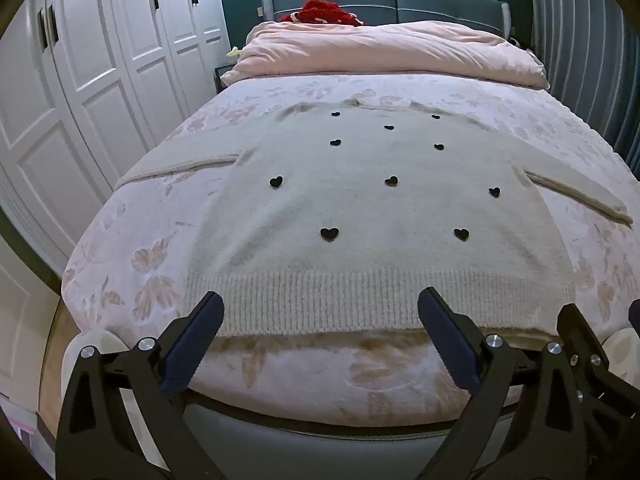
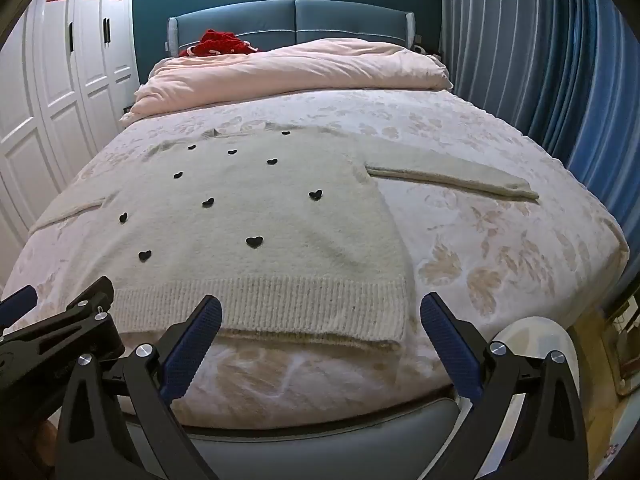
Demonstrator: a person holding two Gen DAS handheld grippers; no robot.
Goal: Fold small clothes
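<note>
sweater (image 1: 360, 208) lies flat on bed (image 1: 120, 240), duvet (image 1: 380, 52) behind it.

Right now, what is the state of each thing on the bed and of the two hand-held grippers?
sweater: spread flat, unfolded, sleeves out
duvet: bunched at the headboard
red garment: crumpled behind the duvet
left hand-held gripper: open, empty
right hand-held gripper: open, empty
wardrobe doors: closed
</note>
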